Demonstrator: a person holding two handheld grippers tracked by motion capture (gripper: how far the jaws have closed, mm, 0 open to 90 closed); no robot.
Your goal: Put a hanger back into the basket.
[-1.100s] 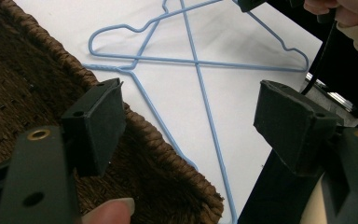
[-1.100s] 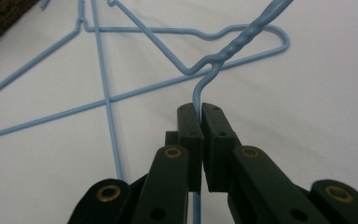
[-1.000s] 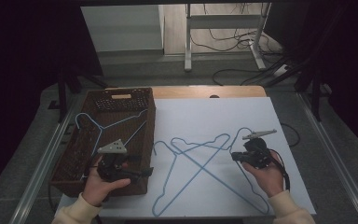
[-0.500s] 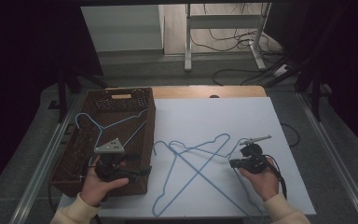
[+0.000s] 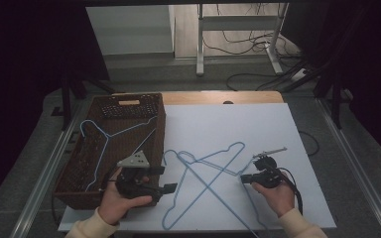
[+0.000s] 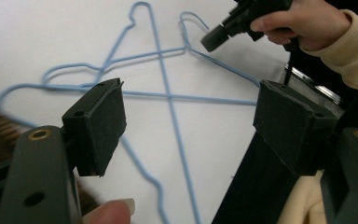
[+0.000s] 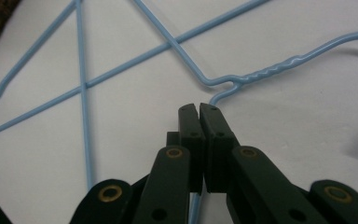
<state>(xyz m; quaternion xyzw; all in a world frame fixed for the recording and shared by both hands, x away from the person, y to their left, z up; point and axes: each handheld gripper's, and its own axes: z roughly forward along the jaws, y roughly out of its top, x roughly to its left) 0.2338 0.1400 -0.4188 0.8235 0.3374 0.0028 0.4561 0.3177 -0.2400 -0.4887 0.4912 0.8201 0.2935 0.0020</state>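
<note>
Your right gripper [image 5: 245, 179] is pinched onto the shoulder wire of a blue hanger [image 5: 213, 168] lying crossed over another on the white sheet [image 5: 278, 124], right of the basket [image 5: 129, 106]. Your left gripper [image 5: 166, 178] gapes wide, holding nothing. Next likely lift and carry left to the basket.

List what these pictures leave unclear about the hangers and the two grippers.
- Right gripper, right gripper view: jaws shut over a blue hanger wire; the jaws hide whether it is pinched.
- Hangers' lower ends, high view: cut off by the bottom edge.
- Hanger in the basket, high view: its lower end is covered by the left gripper.
</note>
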